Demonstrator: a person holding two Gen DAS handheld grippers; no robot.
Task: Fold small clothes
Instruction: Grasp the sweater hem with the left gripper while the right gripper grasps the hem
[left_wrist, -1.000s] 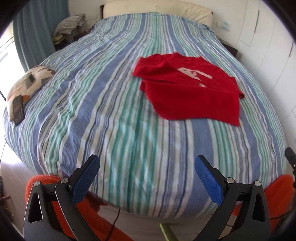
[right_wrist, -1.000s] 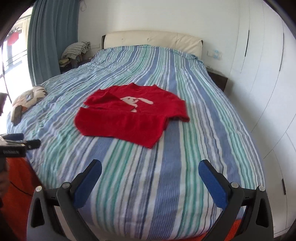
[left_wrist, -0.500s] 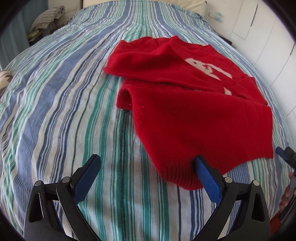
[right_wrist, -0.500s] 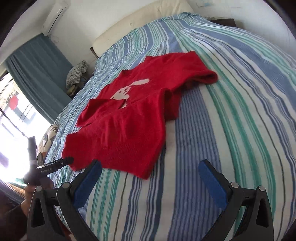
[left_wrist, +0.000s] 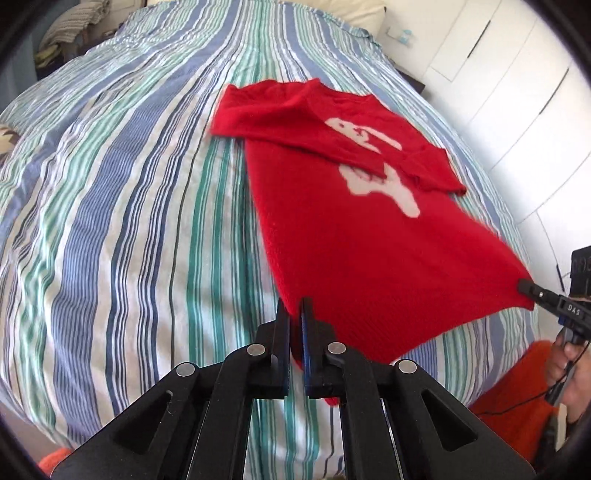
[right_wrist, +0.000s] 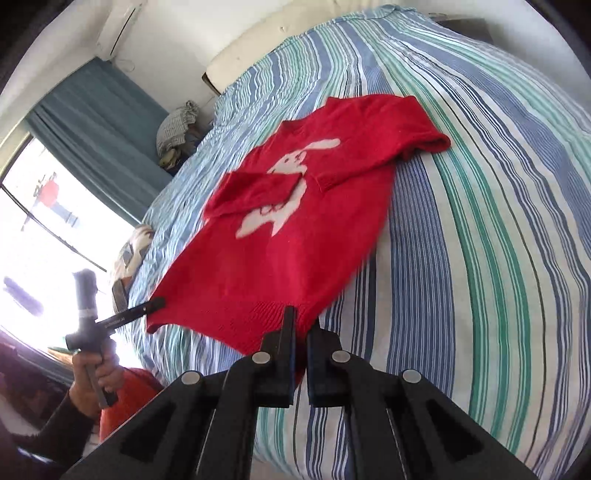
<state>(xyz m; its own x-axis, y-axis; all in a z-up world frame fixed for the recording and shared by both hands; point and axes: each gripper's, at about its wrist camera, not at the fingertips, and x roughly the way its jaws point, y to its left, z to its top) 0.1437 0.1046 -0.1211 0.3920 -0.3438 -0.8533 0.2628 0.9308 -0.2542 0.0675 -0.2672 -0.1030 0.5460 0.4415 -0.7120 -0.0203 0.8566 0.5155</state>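
A small red sweater (left_wrist: 354, 236) with a white rabbit print lies on the striped bed, both sleeves folded over its chest. It also shows in the right wrist view (right_wrist: 295, 229). My left gripper (left_wrist: 294, 314) is shut on the hem's left corner. My right gripper (right_wrist: 300, 325) is shut on the hem's right corner. Each gripper shows in the other's view, the right one (left_wrist: 532, 290) and the left one (right_wrist: 157, 303), at the opposite hem corner. The hem is stretched between them, slightly lifted off the bed.
The blue, green and white striped bedspread (left_wrist: 129, 206) covers the whole bed. White wardrobe doors (left_wrist: 517, 81) stand to the right. A curtain and window (right_wrist: 74, 147) are to the left. A patterned cushion (right_wrist: 133, 247) lies at the bed's left edge.
Both grippers moved in to the hem corners and closed on them. The lower half of the sweater has been pulled straight, uncovering the rabbit print.
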